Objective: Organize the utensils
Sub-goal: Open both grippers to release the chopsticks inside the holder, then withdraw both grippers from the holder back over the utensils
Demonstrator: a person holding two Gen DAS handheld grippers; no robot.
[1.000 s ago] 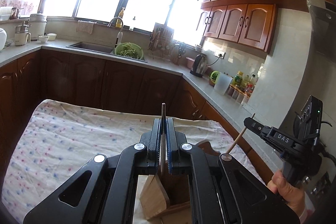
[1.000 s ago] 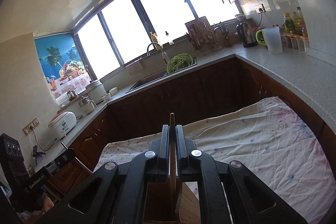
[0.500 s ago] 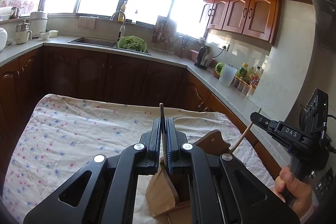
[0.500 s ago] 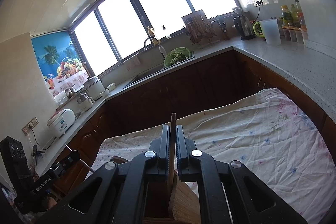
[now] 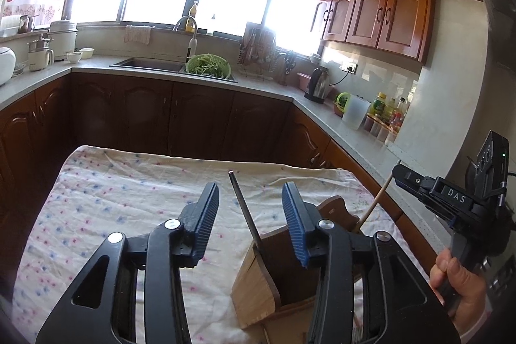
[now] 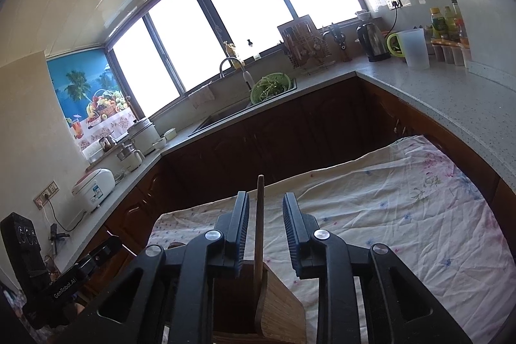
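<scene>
A wooden utensil holder [image 5: 258, 282] stands on the flowered cloth, just below both grippers; it also shows in the right wrist view [image 6: 277, 308]. My left gripper [image 5: 251, 208] is open, its jaws wide apart around a thin metal utensil handle [image 5: 243, 208] that stands tilted in the holder, touching neither finger. My right gripper [image 6: 266, 215] is open around a wooden utensil handle [image 6: 259, 224] standing in the holder. The same wooden handle [image 5: 374, 203] shows at the right in the left wrist view, below the right gripper's body [image 5: 451, 202].
The flowered tablecloth [image 5: 122, 202] covers the table. Dark cabinets and a grey counter [image 5: 354, 137] run behind and to the right, with a sink, a green colander [image 5: 209, 70], a kettle [image 5: 317, 84], a jug and bottles.
Both grippers have opened and let go of their utensils, which now stand in the holder. Both views have tilted down slightly toward the table.
</scene>
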